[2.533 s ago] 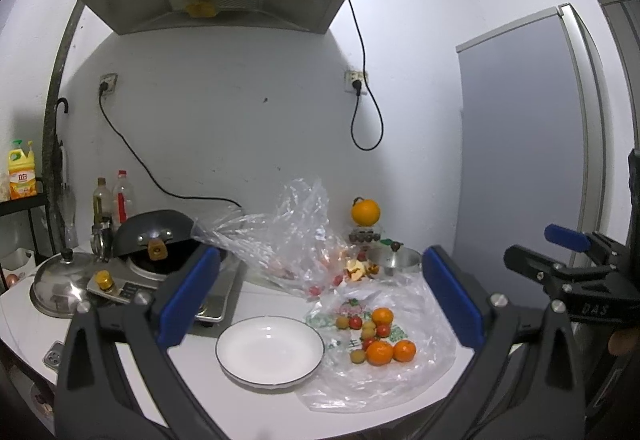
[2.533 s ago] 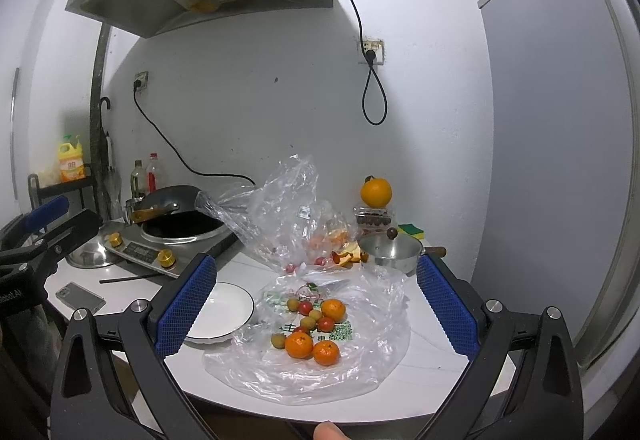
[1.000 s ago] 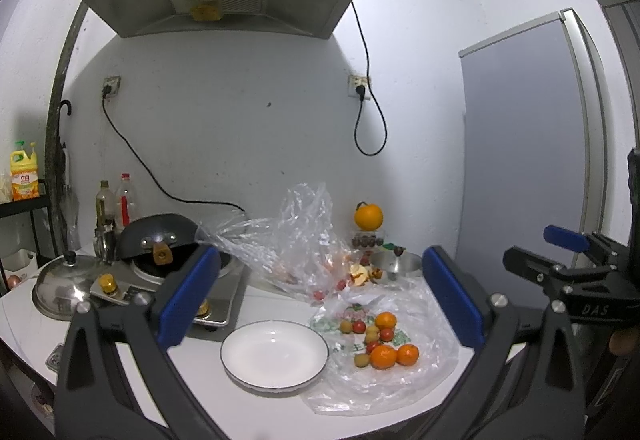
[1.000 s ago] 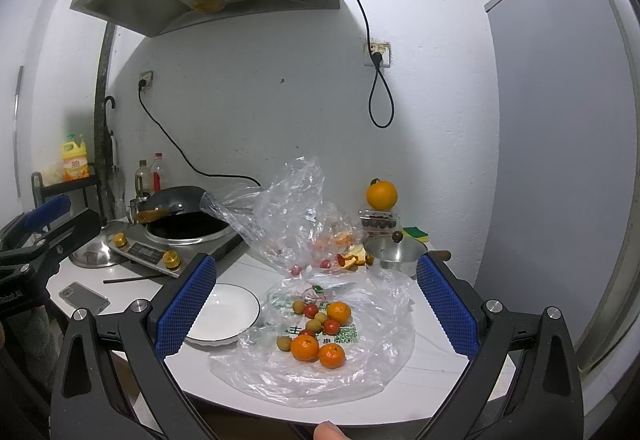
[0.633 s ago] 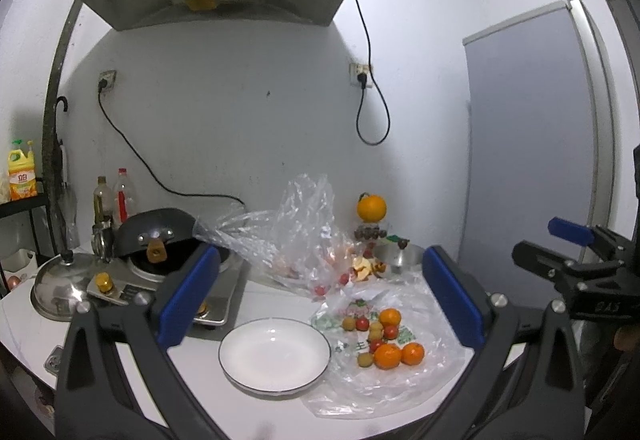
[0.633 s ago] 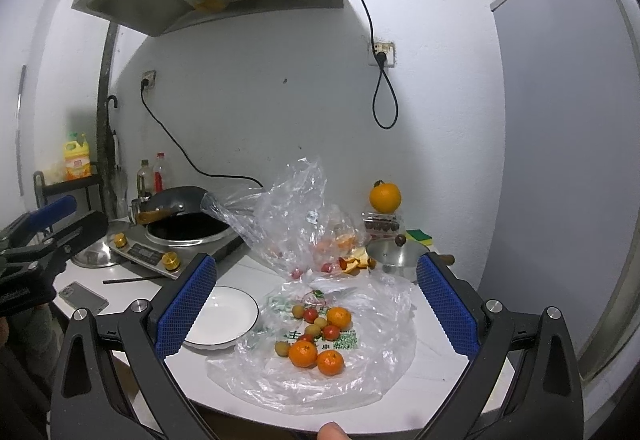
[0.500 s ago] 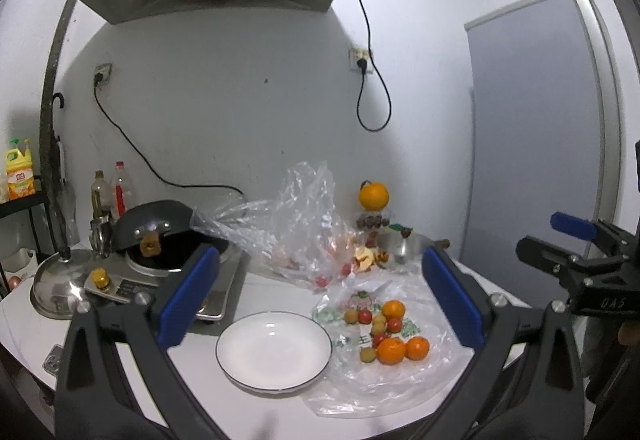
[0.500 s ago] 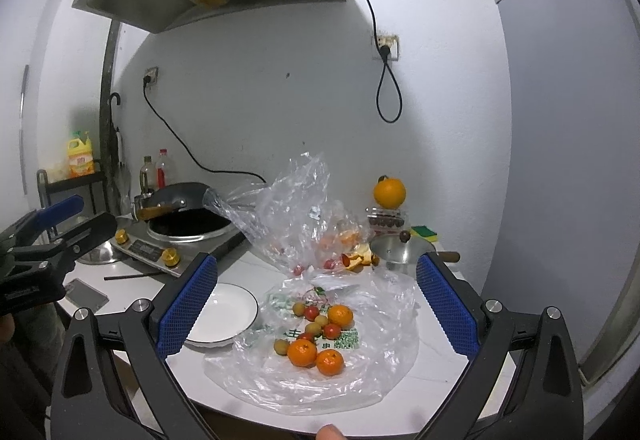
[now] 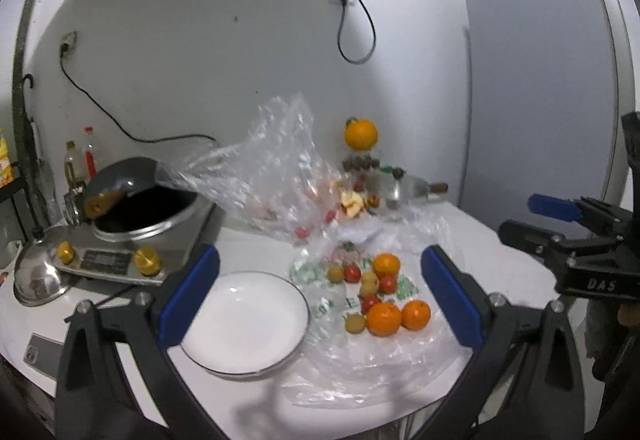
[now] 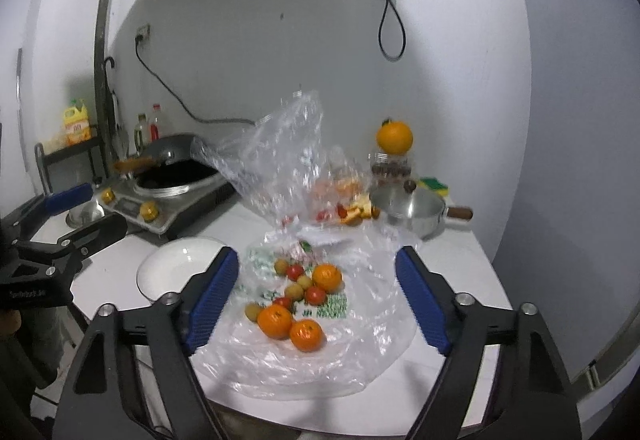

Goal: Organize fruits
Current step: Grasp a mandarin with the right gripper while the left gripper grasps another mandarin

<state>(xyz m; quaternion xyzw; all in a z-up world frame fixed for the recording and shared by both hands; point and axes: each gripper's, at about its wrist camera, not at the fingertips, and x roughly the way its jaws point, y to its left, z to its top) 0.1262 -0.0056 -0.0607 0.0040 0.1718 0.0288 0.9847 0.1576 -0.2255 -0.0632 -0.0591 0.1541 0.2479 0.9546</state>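
Small oranges [image 10: 274, 321] [image 9: 384, 319], red tomatoes [image 10: 295, 272] and little yellow-green fruits [image 9: 355, 323] lie loose on a flattened clear plastic bag [image 10: 360, 304] [image 9: 400, 360]. To the left of the bag sits an empty white plate [image 9: 244, 322] [image 10: 176, 260]. My left gripper [image 9: 320, 300] is open, above the near edge of the plate and the fruit. My right gripper [image 10: 318, 298] hovers over the fruit pile; its jaws are closing, with nothing pressed between them.
A crumpled clear bag [image 9: 272, 176] with more fruit stands behind. An induction cooker with a wok [image 9: 140, 208], a pot lid [image 9: 34, 276], a small steel pan [image 10: 412, 212], an orange on a jar [image 10: 394, 138] and a phone [image 9: 42, 350] ring the white counter.
Both grippers have moved forward and down toward the counter, so the fruit and plate look larger. The right gripper's jaws have narrowed.
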